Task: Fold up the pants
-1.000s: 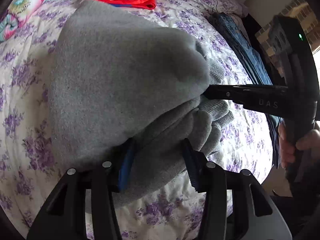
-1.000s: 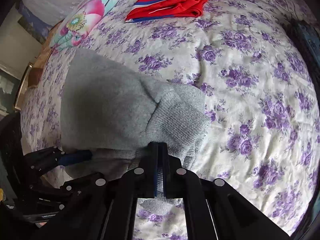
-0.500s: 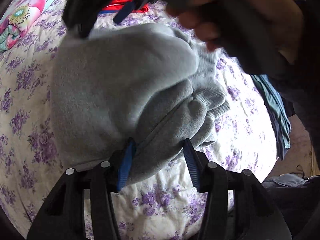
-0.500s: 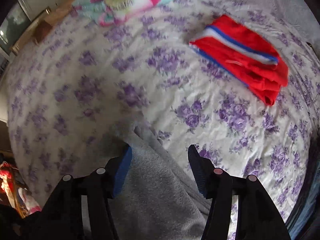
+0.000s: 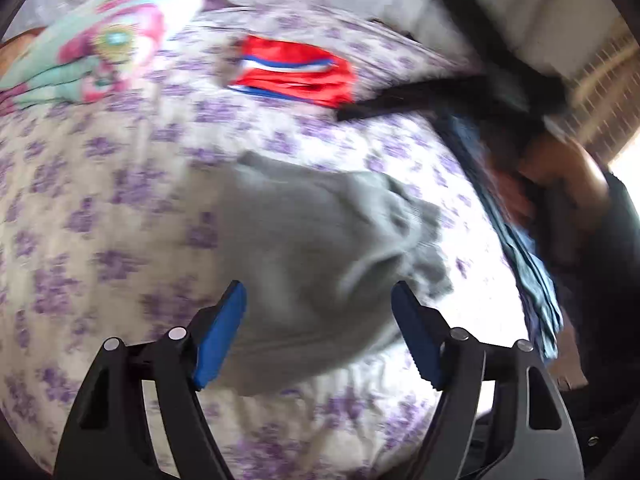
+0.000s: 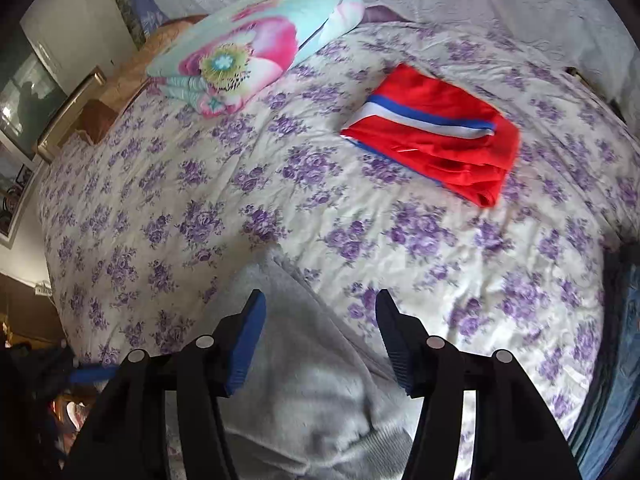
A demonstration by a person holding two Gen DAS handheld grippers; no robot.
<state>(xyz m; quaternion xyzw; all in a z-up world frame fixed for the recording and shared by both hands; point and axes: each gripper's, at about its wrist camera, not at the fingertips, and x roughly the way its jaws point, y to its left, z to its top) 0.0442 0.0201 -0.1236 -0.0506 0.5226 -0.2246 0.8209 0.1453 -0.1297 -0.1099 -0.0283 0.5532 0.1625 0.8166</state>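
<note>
The grey sweatpants (image 5: 316, 252) lie folded in a bundle on the floral bedspread (image 5: 120, 184). My left gripper (image 5: 320, 332) is open and empty, its blue pads on either side of the bundle's near edge, above it. My right gripper (image 6: 318, 340) is open and empty too, above the far end of the same grey pants (image 6: 316, 400). The right gripper also shows blurred in the left wrist view (image 5: 404, 100), off to the right of the pants.
Folded red pants with a white and blue stripe (image 6: 436, 132) lie further back on the bed. A flowered pillow (image 6: 256, 48) sits at the head. Blue jeans (image 5: 516, 248) hang at the bed's right edge. The person's hand (image 5: 560, 176) holds the right gripper.
Both grippers have let go of the grey pants and opened. The right gripper swung up and away to the right; the left one pulled back, leaving the bundle on the bed.
</note>
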